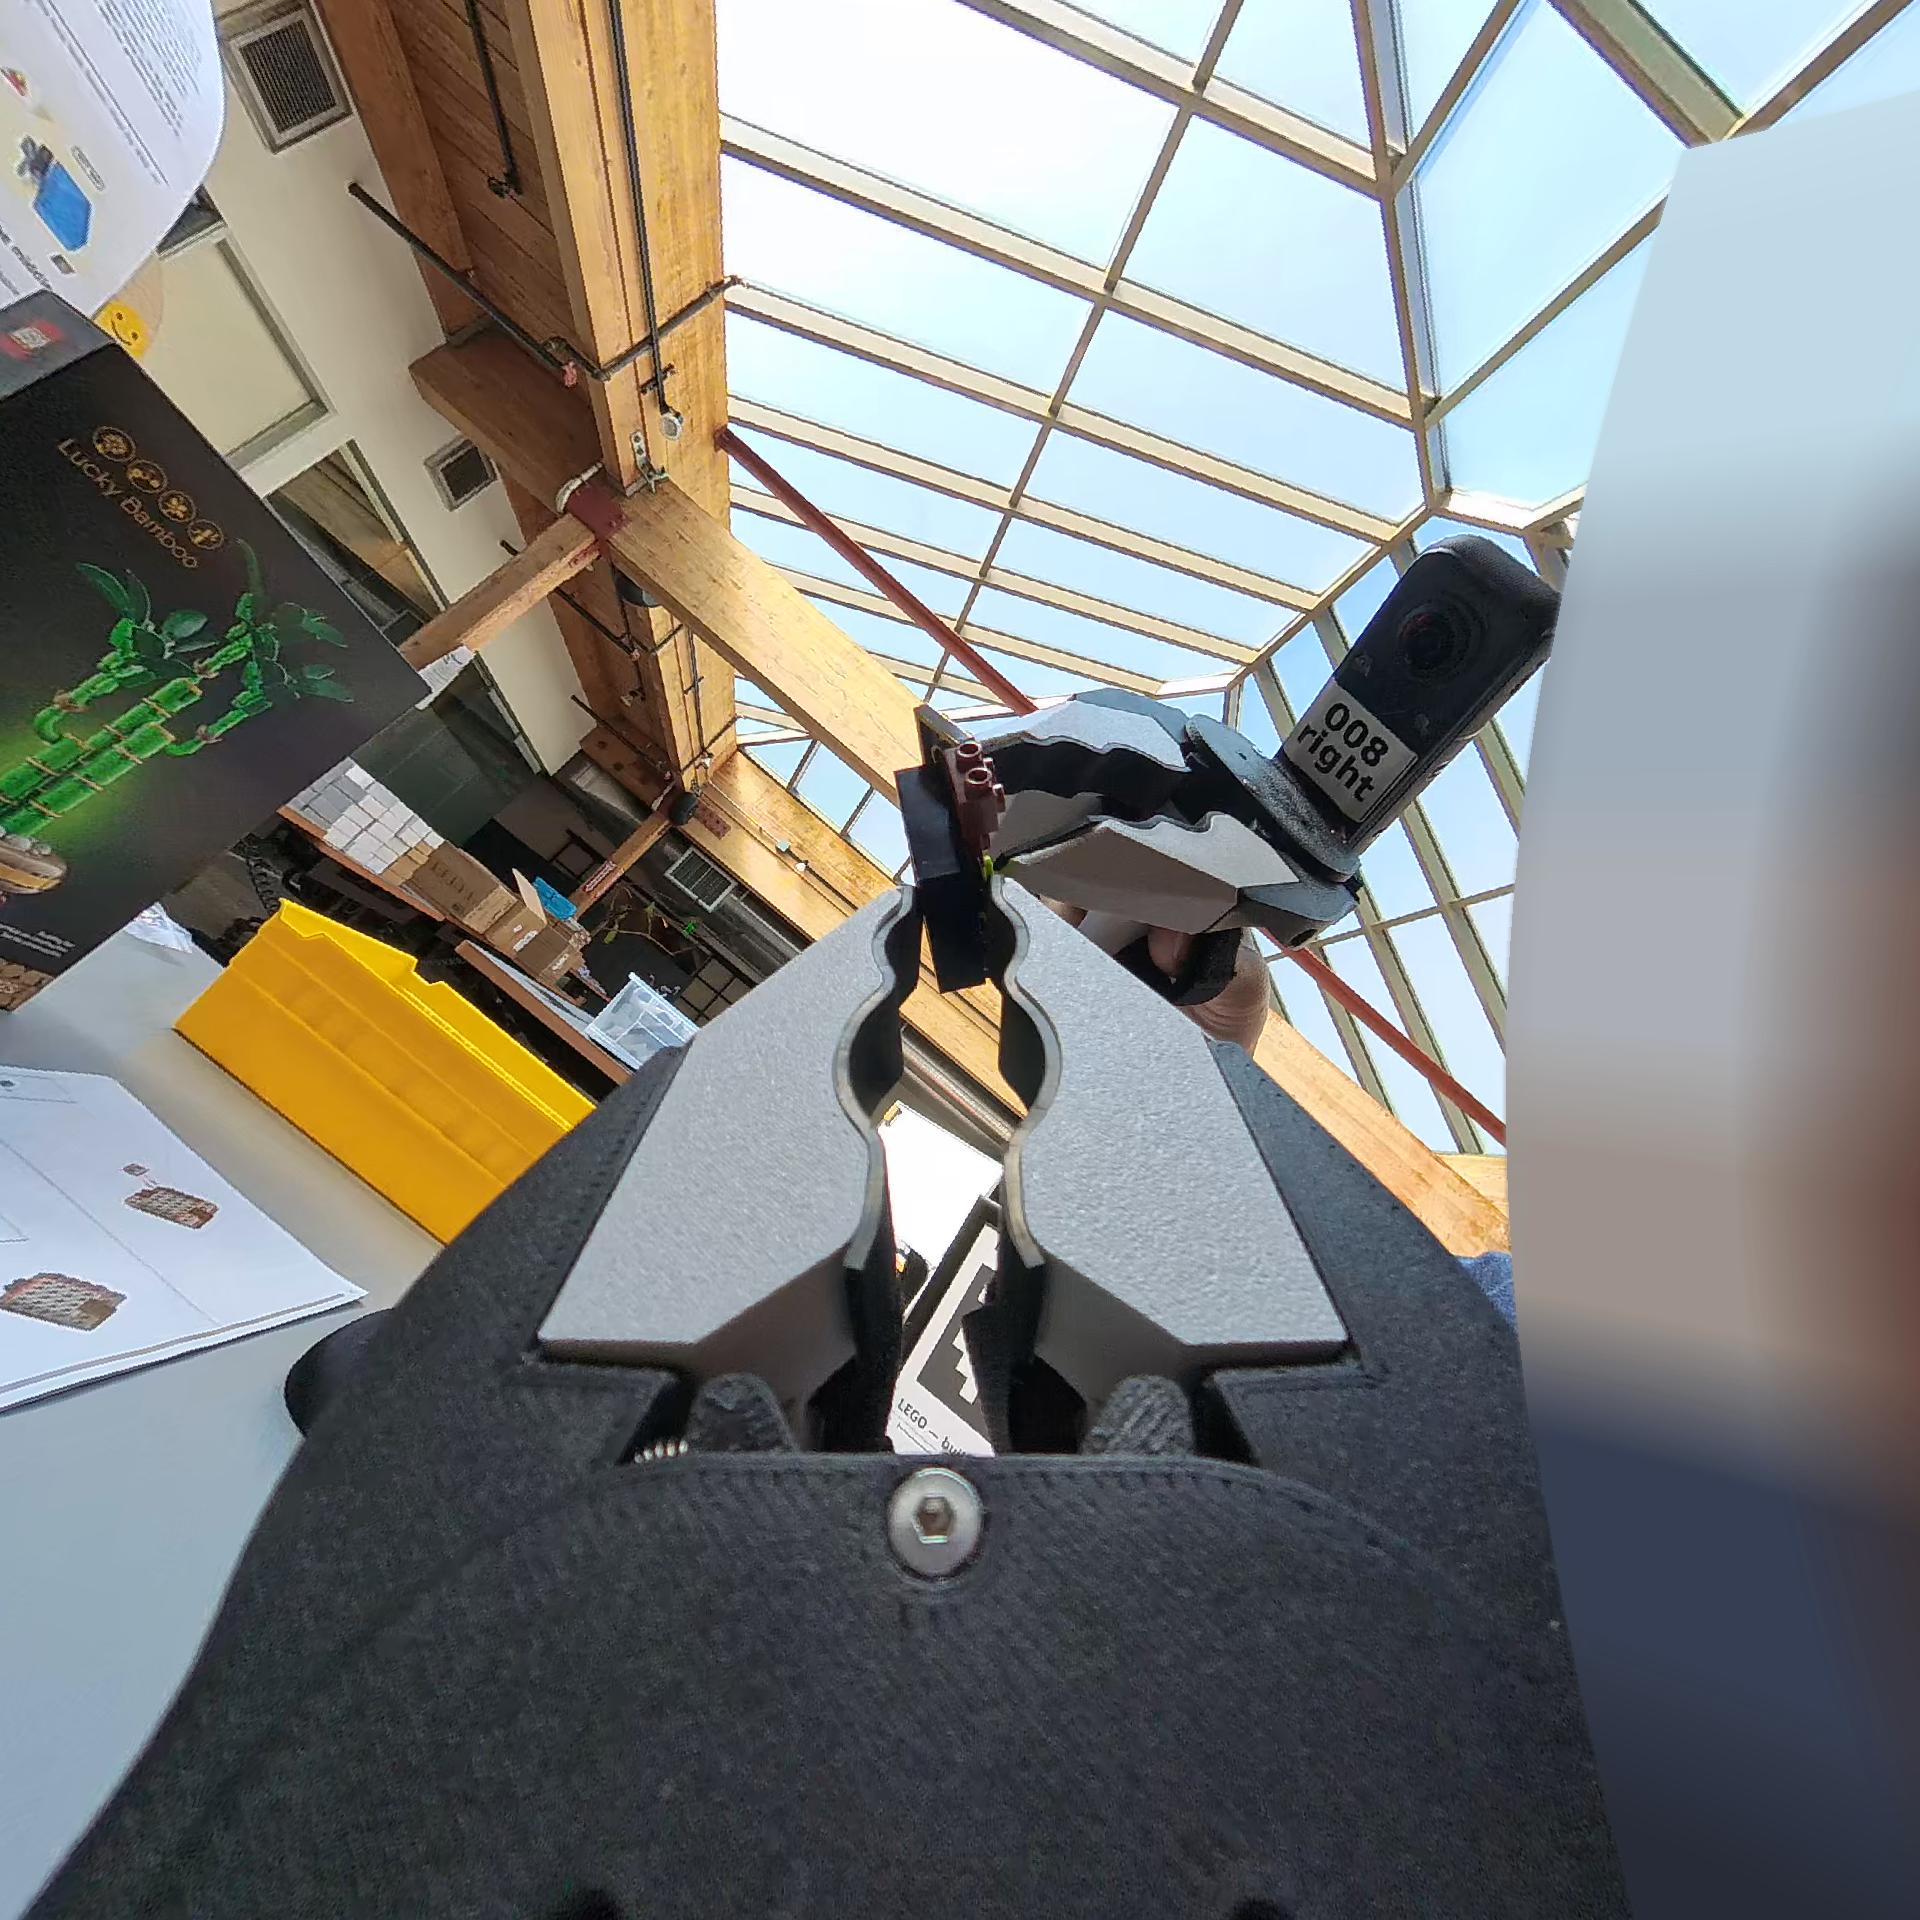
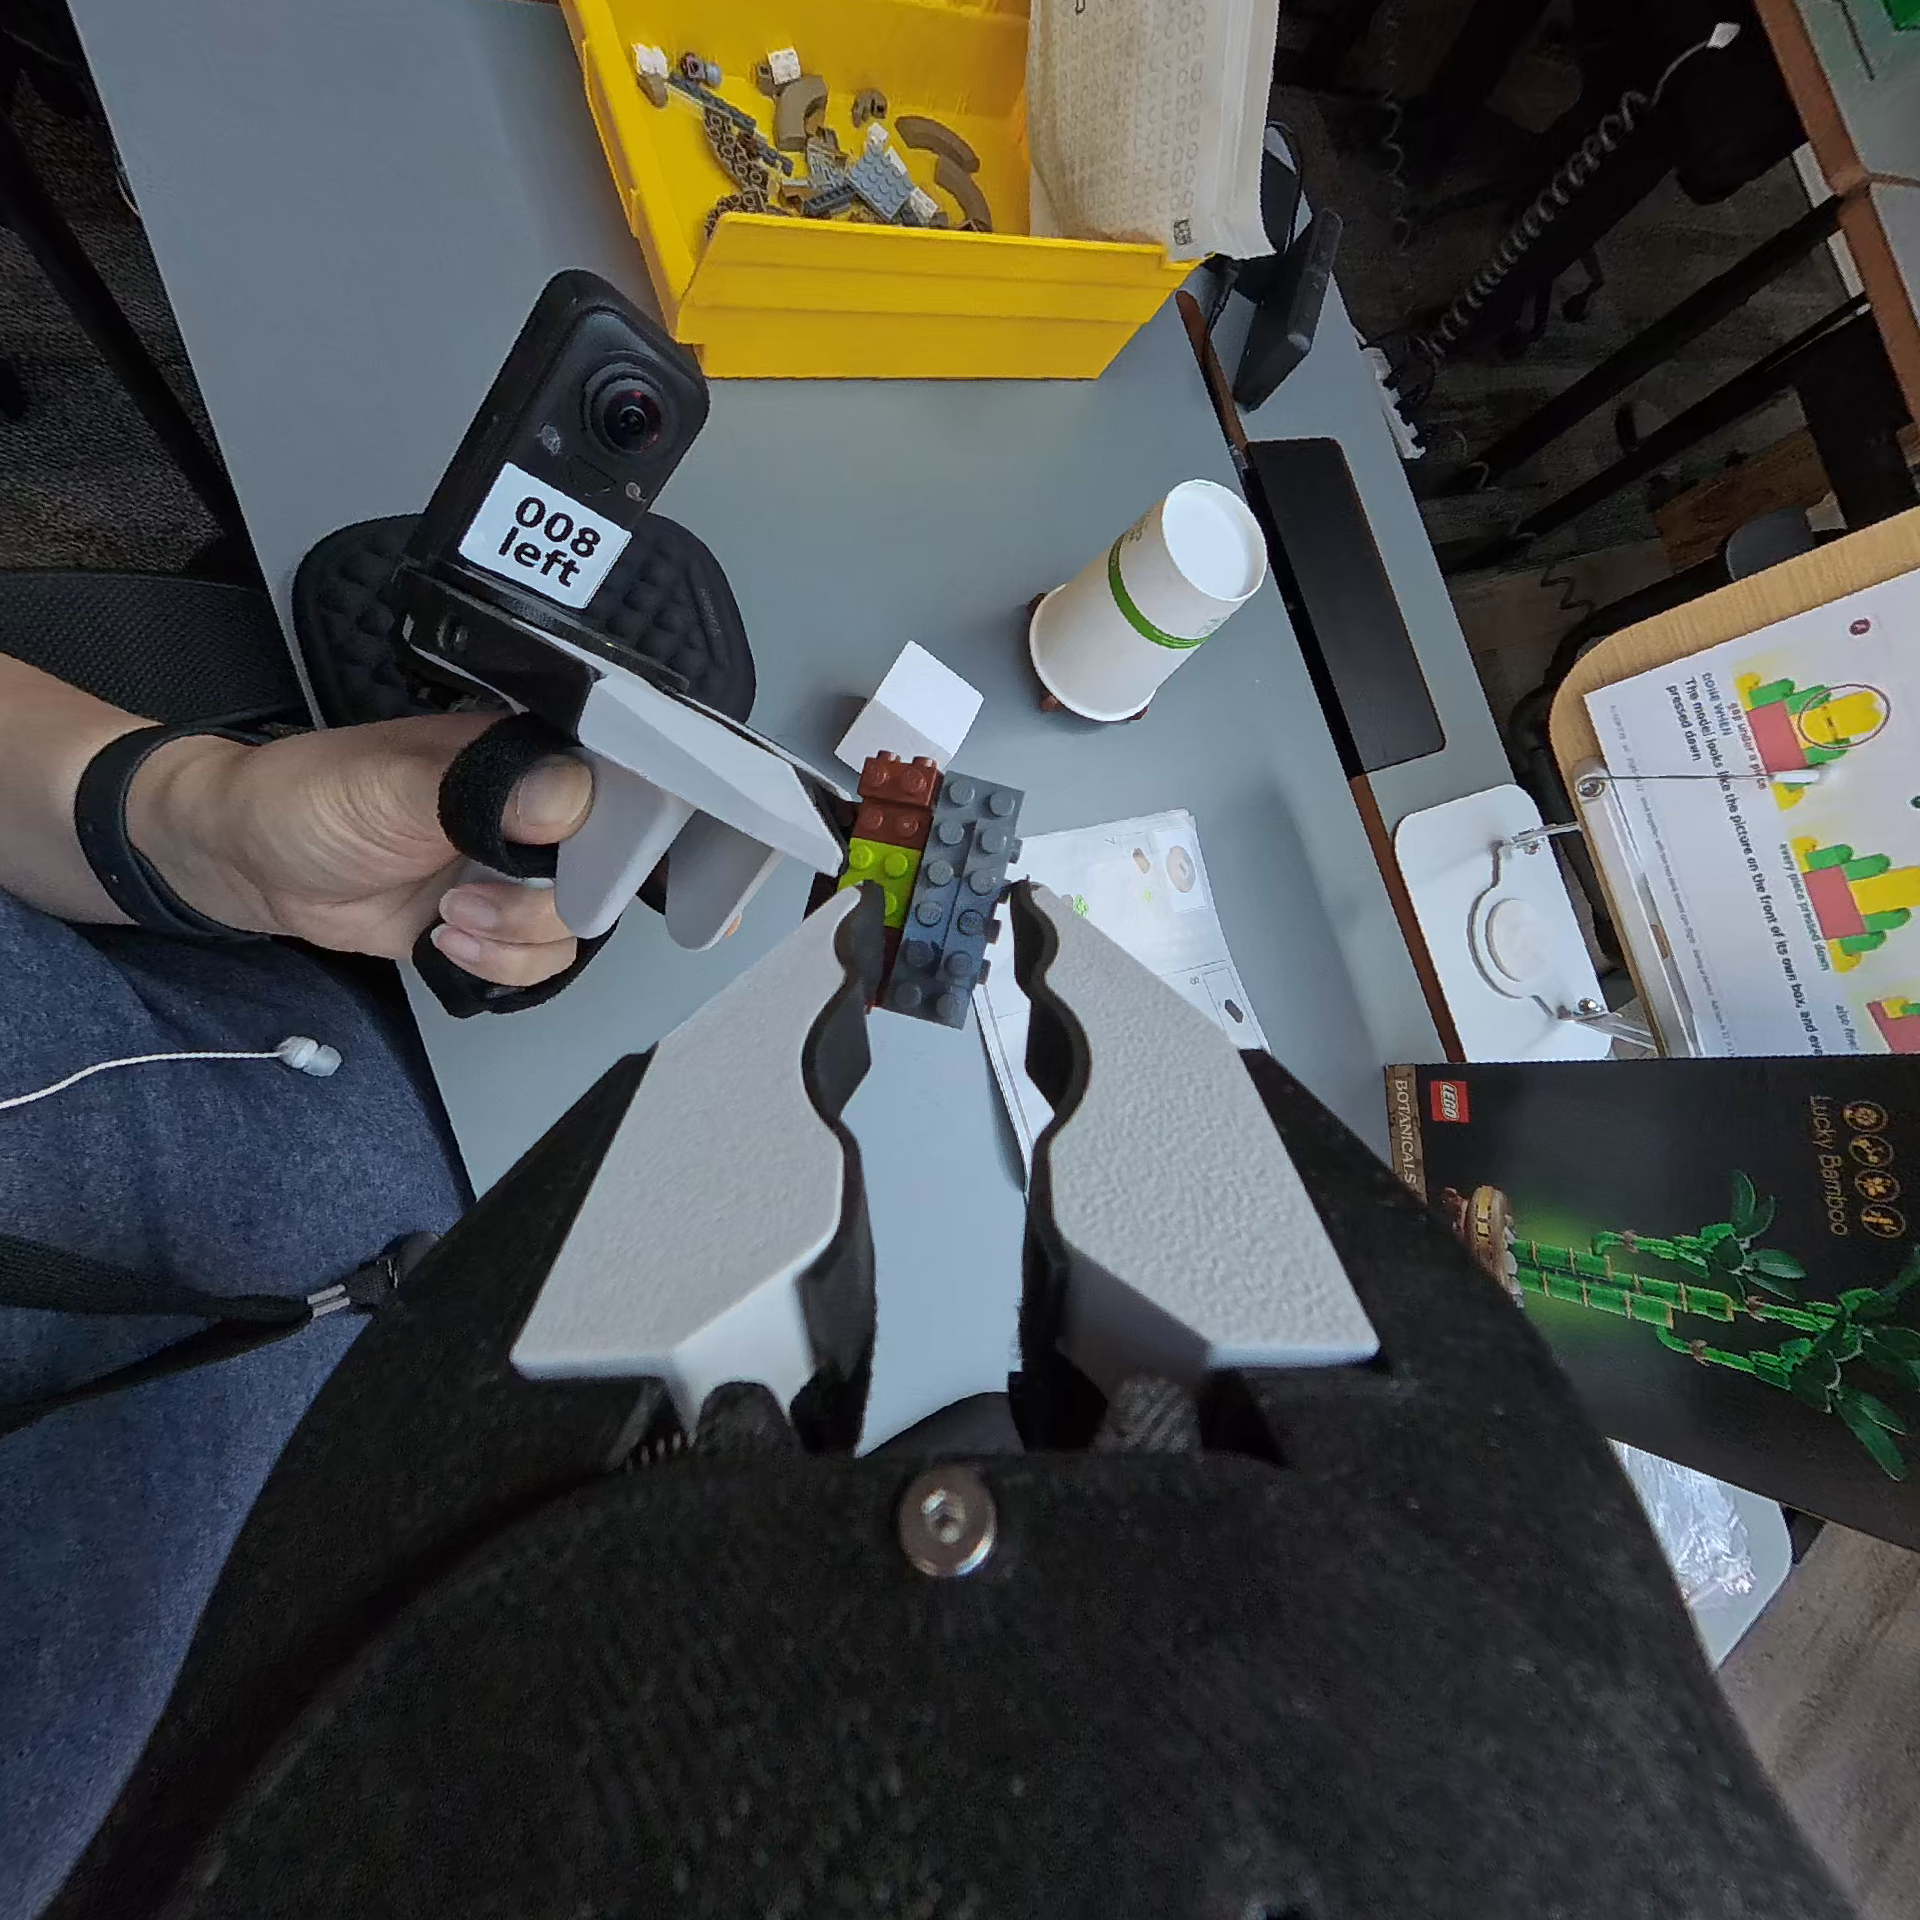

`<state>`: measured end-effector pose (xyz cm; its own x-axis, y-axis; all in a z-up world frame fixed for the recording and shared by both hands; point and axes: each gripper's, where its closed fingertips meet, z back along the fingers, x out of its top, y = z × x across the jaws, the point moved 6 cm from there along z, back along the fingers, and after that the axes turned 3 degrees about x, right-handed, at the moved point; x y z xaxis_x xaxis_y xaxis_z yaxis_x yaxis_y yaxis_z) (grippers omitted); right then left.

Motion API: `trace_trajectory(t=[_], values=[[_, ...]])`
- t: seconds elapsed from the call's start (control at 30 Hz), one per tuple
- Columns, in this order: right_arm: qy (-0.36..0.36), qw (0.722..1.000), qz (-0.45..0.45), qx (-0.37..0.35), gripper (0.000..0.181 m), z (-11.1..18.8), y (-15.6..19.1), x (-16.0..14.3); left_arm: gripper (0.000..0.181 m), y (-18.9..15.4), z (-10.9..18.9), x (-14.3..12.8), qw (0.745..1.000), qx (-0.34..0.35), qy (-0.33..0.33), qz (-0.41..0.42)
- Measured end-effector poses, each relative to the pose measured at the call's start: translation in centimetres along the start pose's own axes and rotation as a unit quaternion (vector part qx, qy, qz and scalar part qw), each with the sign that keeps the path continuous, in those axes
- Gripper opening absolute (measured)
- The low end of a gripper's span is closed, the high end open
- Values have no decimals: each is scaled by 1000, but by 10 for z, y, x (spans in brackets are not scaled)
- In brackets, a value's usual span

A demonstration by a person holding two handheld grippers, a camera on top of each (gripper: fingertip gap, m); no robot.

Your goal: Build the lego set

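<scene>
Above the counter point(image 2: 343, 208), held up between the two tools, is the small lego assembly point(image 1: 951, 862). In the left wrist view, which tilts up toward a glass roof, the left hand-held gripper point(image 1: 954, 902) has its tips clenched on the lower edge of the assembly's dark plate. The right hand-held gripper point(image 1: 982, 821) comes in from the right at the same piece, beside a reddish-brown brick with its studs showing. From this backlit angle its tips are mostly hidden behind the bricks, so how it grips here is hard to judge. The lego box point(image 1: 156, 644), a yellow bin point(image 1: 374, 1060) and an instruction sheet point(image 1: 135, 1226) sit off to the left.

In the right wrist view, looking down, the assembly point(image 2: 935, 883) reads clearly: grey studded plates beside brown and lime bricks. The right hand-held gripper point(image 2: 932, 902) has its tips set against either side of the lower half, seemingly grasping it, while the left hand-held gripper point(image 2: 836, 831) pinches the brown and lime side from the left. Below lie the yellow bin point(image 2: 883, 301) of loose parts, a tipped paper cup point(image 2: 1143, 613) and the box point(image 2: 1683, 1247).

Both holds are narrow tip pinches. Uneven squeezing or a twist between the two hands would likely pry the layers apart, or pop the assembly free to drop onto the counter or the person's lap.
</scene>
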<state>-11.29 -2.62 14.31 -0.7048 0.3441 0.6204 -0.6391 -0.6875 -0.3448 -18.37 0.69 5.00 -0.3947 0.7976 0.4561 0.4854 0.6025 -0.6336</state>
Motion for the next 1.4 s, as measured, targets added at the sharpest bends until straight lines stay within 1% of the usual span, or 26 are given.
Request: trace_trajectory(t=[0.27, 0.4, 0.47, 0.67, 0.8, 1.03, 1.27, 1.4], values=[[-8, 1000, -7, 7, 25, 2, 2, 3, 8, -3, 1, 0, 1000, -3, 1, -4], [-14, 1000, -8, 3, 21, 5, 2, 5, 8, -6, 0, 0, 1000, -3, 1, -17], [-26, 1000, -6, -3, 13, 8, 1, 7, 8, -7, -1, 0, 1000, -3, 0, -21], [-23, 1000, 0, -10, 12, 11, 1, 10, 8, -11, -2, 1, 1000, -10, -2, -27], [-23, 1000, 8, -19, 12, 13, 2, 12, 8, -14, -4, 2, 999, -12, -3, -47], [-31, 998, 24, -49, 12, 20, 3, 20, 9, -22, -9, 7, 998, -17, -13, -65], [-38, 992, 74, -98, 12, 23, 7, 25, 9, -29, -11, 12, 997, -12, -29, -76], [-41, 990, 82, -105, 11, 24, 8, 27, 9, -31, -11, 13, 996, -15, -34, -81]])
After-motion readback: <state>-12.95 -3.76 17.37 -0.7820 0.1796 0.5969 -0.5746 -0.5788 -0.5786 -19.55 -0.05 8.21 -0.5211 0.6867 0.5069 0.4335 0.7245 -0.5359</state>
